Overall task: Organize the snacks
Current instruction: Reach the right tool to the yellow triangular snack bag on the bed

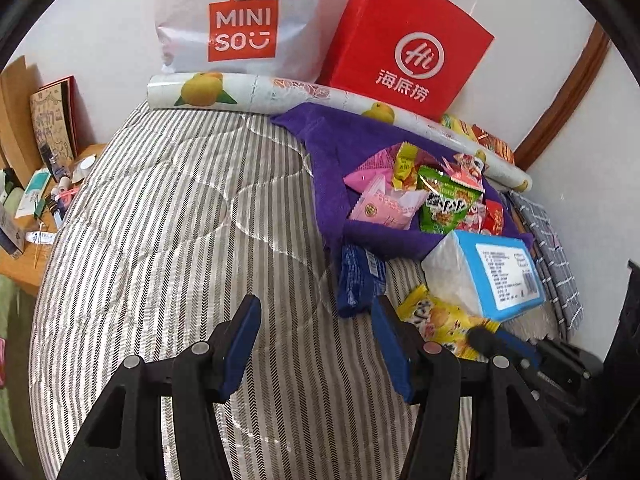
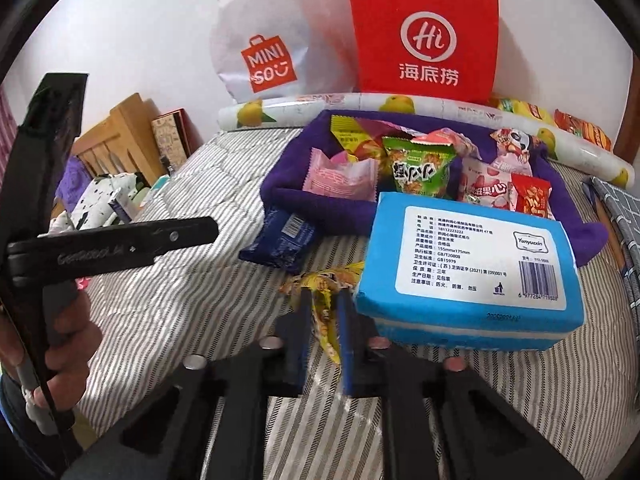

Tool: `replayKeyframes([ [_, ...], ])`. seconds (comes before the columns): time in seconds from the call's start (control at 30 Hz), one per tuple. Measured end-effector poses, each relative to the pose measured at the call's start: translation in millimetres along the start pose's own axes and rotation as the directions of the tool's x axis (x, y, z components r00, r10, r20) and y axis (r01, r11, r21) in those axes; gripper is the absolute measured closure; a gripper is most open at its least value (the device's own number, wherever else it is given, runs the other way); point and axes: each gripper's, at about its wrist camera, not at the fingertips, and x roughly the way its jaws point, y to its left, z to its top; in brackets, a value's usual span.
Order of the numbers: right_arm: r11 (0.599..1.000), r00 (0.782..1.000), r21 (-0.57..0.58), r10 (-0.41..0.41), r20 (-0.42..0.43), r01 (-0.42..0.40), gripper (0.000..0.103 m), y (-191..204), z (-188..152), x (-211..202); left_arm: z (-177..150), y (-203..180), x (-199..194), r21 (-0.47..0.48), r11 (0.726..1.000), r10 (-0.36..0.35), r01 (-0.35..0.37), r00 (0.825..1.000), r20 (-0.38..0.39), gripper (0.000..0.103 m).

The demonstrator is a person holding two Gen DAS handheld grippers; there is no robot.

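Observation:
A purple cloth bin [image 2: 280,196] [image 1: 332,168] on the striped bed holds several snack packets: pink [image 2: 340,178], green [image 2: 420,168] and red [image 2: 530,198]. A dark blue snack packet [image 2: 280,240] [image 1: 358,276] lies on the bed just in front of the bin. My right gripper [image 2: 325,304] is shut on a yellow snack packet [image 2: 326,300], which also shows in the left wrist view [image 1: 444,320], low over the bed beside a blue tissue pack [image 2: 468,268]. My left gripper [image 1: 316,312] is open and empty, left of the blue packet.
A rolled lemon-print mat [image 1: 248,92] lies behind the bin, with a white Miniso bag [image 1: 240,20] and a red paper bag [image 1: 408,40] against the wall. More snacks [image 2: 576,128] lie at the back right. A cluttered wooden bedside table [image 1: 36,216] stands left. Grey checked cloth [image 1: 556,248] lies right.

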Motion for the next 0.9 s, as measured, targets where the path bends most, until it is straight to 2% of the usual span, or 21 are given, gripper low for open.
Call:
replayKeyframes([
  [0.2, 1.000, 0.999, -0.009, 0.010, 0.035, -0.010, 0.099, 0.4, -10.3, -17.9, -1.8, -9.8, 13.6, 0.016, 1.000, -0.022, 0.022, 1.000, -0.011, 0.048],
  [0.47, 1.000, 0.998, 0.011, 0.007, 0.064, -0.008, 0.099, -15.0, -49.9, -65.8, -1.7, -31.3, 35.7, 0.044, 0.999, -0.015, 0.017, 0.999, -0.031, 0.048],
  [0.63, 0.997, 0.996, 0.067, -0.054, 0.071, 0.050, 0.099, -45.6, -71.2, -84.1, -0.1, -46.3, 51.7, 0.082, 0.996, 0.037, -0.034, 0.999, -0.033, 0.048],
  [0.77, 0.988, 0.990, 0.124, -0.104, 0.097, 0.091, 0.099, -73.9, -77.0, -94.6, 3.6, -55.1, 64.0, 0.107, 0.991, 0.080, -0.075, 0.996, -0.035, 0.048],
  [0.9, 0.982, 0.987, 0.162, -0.120, 0.108, 0.102, 0.099, -94.3, -78.5, -93.8, 5.6, -61.2, 73.5, 0.119, 0.985, 0.130, -0.126, 0.991, -0.026, 0.048],
])
